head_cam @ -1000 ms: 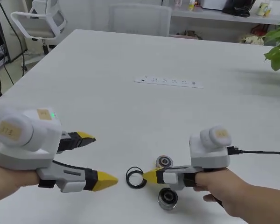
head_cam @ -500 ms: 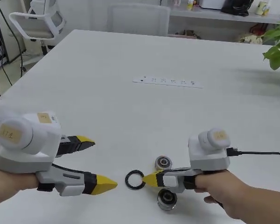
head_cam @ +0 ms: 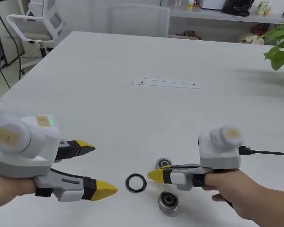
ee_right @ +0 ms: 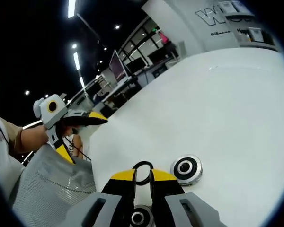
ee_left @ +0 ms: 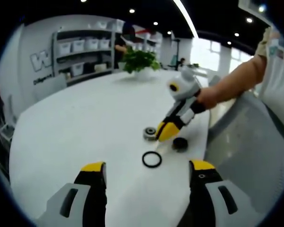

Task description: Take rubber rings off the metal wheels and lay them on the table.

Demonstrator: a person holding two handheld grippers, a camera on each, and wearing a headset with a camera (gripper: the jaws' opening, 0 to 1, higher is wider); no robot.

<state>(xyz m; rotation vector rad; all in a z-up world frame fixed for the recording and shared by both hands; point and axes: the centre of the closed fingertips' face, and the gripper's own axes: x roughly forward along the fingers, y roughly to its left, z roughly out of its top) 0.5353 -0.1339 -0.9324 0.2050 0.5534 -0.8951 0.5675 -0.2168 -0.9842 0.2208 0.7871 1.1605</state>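
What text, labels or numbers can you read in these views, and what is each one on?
"W": large grey letter on the wall, left gripper view; what follows it is hidden.
"W": wall sign, right gripper view; the small line under it is too blurred to read.
Tan sticker on the left hand-held gripper: handwritten marks, too blurred.
White strip on the table: dark marks, too small.

A large white letter "W" (ee_left: 40,60) stands on the grey wall (ee_left: 26,45) in the left gripper view. The right gripper view shows a wall sign (ee_right: 213,16) that also starts with "W", its other letters too small to read. Tan stickers (head_cam: 7,137) on the left claw (head_cam: 98,168) and right claw (head_cam: 151,176) bear marks too faint to read.
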